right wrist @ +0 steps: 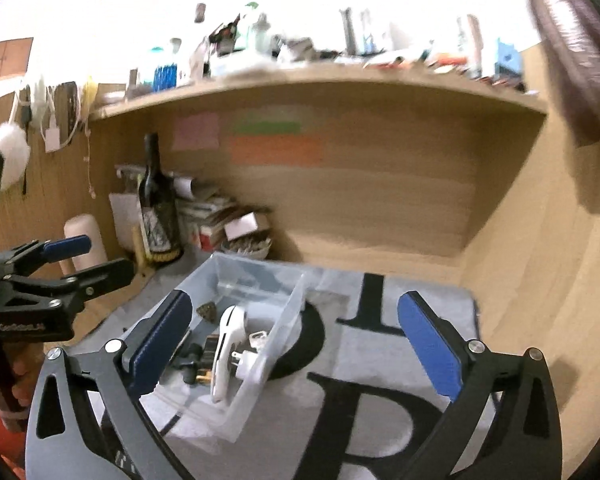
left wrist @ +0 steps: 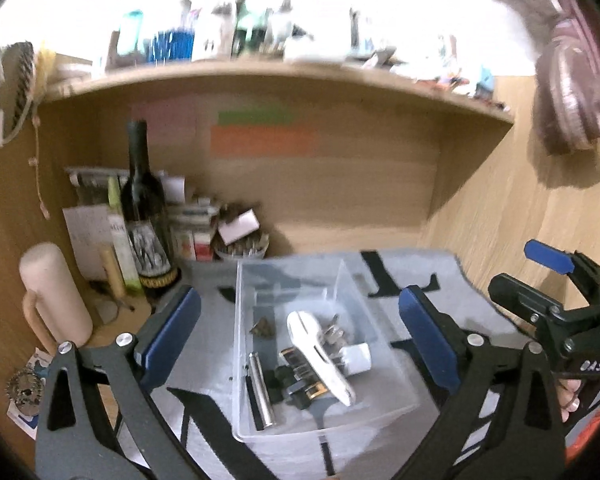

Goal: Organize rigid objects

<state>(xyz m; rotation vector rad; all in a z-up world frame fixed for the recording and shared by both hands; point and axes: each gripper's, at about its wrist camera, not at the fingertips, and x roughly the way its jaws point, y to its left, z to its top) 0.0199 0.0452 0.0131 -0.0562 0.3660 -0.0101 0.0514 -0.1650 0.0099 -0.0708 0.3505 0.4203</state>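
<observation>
Left wrist view: left gripper point(left wrist: 300, 336) jaws spread wide, empty; the clear bin point(left wrist: 256, 360) of small objects sits between and below them, walls untouched.

Right wrist view: right gripper point(right wrist: 296, 344) jaws equally apart, empty; bin just left of centre, printed mat point(right wrist: 380, 360) open on the right.

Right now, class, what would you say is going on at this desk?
A person holds a two-finger tool in each hand over a clear plastic bin on a grey mat. Both the left gripper and the right gripper are open and empty. The bin already holds small hard items: a white handheld device, a white plug adapter and a metal tube. A dark bottle stands behind, untouched.
</observation>
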